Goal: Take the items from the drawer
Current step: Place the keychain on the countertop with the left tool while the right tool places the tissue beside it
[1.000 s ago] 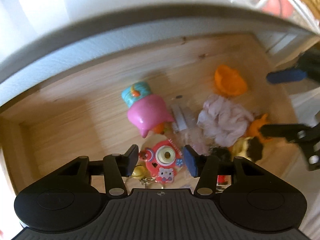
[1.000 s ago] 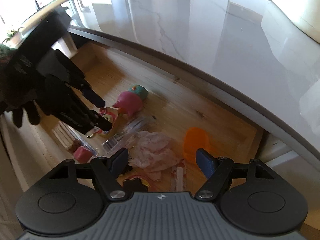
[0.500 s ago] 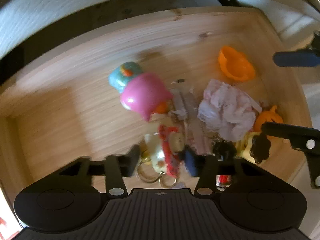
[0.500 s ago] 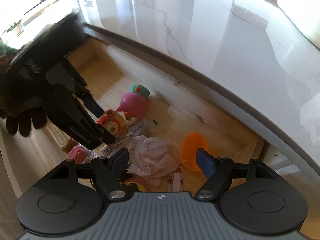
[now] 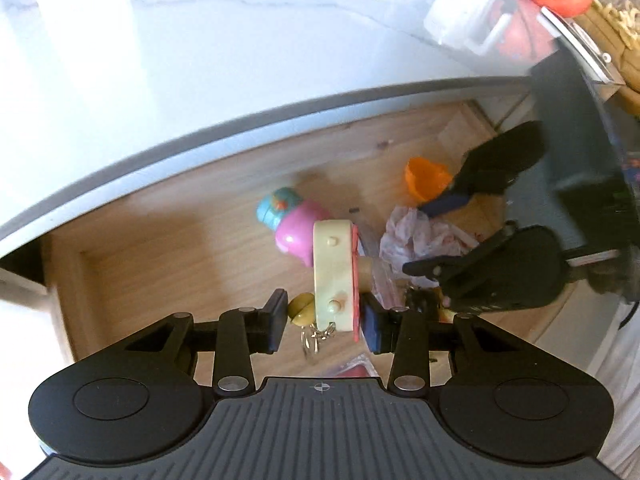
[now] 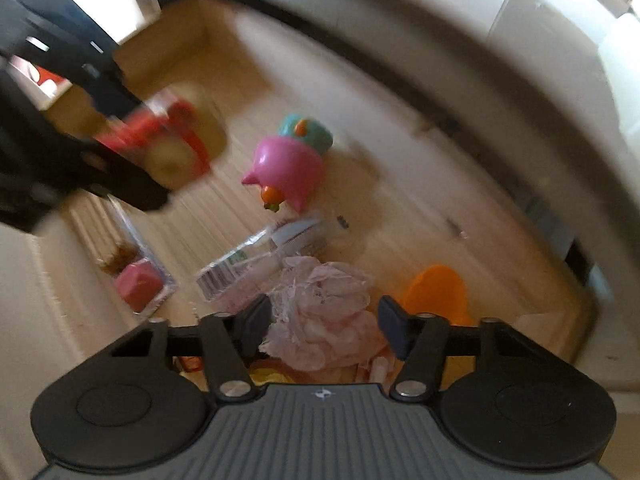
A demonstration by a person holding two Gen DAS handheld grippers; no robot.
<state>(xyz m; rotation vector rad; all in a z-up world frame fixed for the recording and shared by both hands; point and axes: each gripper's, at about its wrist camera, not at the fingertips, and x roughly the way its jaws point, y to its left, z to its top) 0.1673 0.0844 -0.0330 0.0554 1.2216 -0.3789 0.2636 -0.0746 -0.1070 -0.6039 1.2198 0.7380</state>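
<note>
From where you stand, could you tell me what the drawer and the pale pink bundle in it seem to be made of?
The drawer looks like pale unfinished wood: grain lines and a small knot show on its floor. The pale pink bundle looks like thin crumpled fabric or netting, with soft folds and frayed edges; which one is unclear.

The right wrist view is smeared with motion blur; the toy camera [image 6: 176,148], up left of the right gripper [image 6: 324,326], shows no detail.

A white marble countertop [image 5: 200,60] carries a clear plastic container [image 5: 476,20].
</note>
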